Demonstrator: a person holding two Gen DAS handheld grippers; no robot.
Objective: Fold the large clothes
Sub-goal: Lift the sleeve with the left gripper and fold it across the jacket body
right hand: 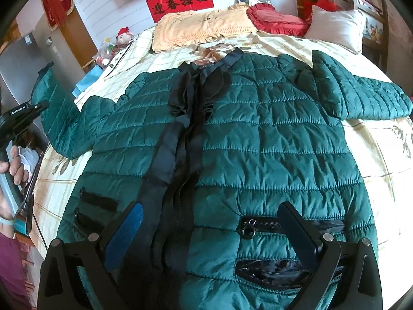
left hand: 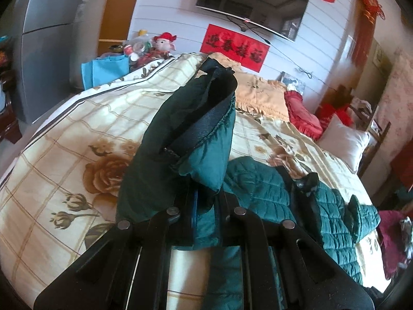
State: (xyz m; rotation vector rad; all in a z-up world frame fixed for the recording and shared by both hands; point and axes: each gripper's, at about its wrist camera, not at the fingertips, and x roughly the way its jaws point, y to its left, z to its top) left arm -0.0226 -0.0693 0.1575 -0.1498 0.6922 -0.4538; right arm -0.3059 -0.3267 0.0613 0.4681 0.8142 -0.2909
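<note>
- Far left, a fridge stood beside a table cluttered with a plush pig and a blue bag.
- A person's hand gripped the handle of the left gripper, seen at the edge of the right wrist view.
- The left gripper's fingers were pressed together on a sleeve of the jacket, pinching it near the dark-lined cuff and holding it up off the bed.
- In the right wrist view that raised sleeve hung at the jacket's left edge, clear of the quilt.
- The green quilted jacket lay front up across the floral bed, collar toward the pillows, its dark zip placket running down the middle.
- The right gripper hovered over the jacket's hem, fingers spread wide and holding nothing; one blue pad sat left of the placket, the other finger above a zipped pocket.
- The other sleeve lay flat on the bed, stretched to the right.
- At the head of the bed were a yellow pillow, a red cushion and a white pillow.
- Behind them, a red banner hung on the wall under a TV.
</note>
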